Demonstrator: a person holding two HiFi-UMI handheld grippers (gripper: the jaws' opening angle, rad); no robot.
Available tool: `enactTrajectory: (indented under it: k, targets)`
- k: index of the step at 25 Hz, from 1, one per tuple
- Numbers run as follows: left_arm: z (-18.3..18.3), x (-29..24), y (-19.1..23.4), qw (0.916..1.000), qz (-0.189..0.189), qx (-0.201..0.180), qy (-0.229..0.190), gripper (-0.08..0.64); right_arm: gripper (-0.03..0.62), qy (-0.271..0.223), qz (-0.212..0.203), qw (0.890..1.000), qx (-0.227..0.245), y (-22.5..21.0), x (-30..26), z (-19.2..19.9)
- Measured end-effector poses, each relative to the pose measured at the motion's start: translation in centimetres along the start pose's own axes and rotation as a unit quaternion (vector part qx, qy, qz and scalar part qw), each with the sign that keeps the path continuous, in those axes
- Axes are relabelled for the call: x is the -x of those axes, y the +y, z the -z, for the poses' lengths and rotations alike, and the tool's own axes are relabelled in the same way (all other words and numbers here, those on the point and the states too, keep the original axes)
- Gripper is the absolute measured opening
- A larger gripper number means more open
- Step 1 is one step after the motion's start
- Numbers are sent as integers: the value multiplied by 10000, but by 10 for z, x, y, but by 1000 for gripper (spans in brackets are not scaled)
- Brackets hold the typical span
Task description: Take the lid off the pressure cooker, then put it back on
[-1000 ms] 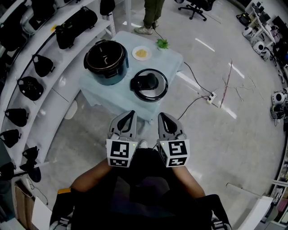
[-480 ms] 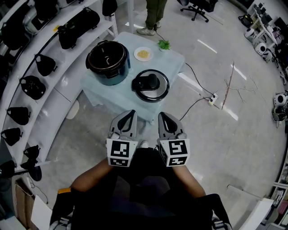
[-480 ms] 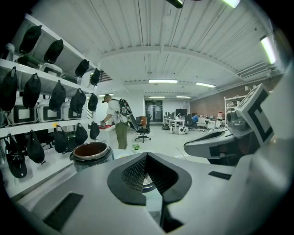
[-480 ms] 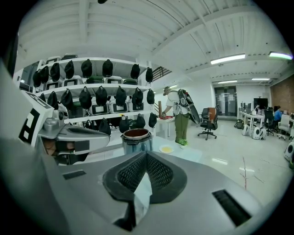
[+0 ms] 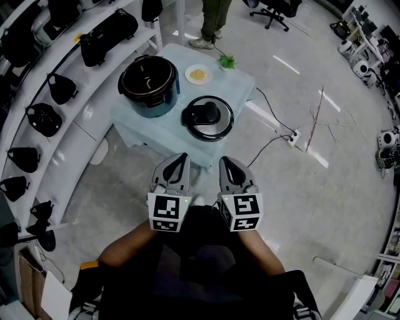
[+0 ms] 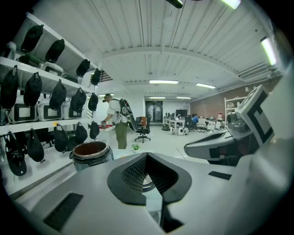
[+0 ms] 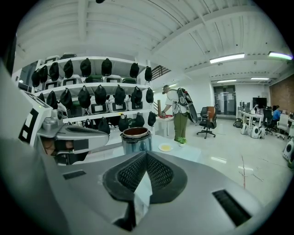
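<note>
The lid [image 5: 207, 117] is off and lies flat on the surface [image 5: 156, 132], towards its near right edge, handle up. The cooker [image 5: 149, 86] stands open by the left edge, just beside the lid and not touching it. A plate [image 5: 197, 74] sits near the far edge, with a small plant [image 5: 225, 61] at the far corner.

The left claw [image 5: 178, 164] and right claw [image 5: 229, 165] hover side by side off the near edge, short of the surface. Each is pressed together at the tips with nothing between. A person [image 5: 212, 19] stands beyond the far corner, and shelves [image 5: 75, 128] run along the left.
</note>
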State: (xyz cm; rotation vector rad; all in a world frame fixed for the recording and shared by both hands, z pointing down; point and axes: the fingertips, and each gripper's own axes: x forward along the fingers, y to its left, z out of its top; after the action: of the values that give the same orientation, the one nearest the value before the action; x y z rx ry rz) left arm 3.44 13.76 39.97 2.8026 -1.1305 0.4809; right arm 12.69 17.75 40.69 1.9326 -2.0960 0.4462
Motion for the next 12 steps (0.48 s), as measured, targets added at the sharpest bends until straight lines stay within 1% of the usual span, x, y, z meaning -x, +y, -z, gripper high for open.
enactTrajectory:
  k: [8, 12]
  targets:
    - [1, 4, -3, 10000, -61, 17, 25, 6, 19, 39, 20, 10000, -65, -2, 1, 3]
    - [10, 9, 0, 9998, -158, 76, 113, 6, 20, 91, -8, 9999, -123, -1, -2, 9]
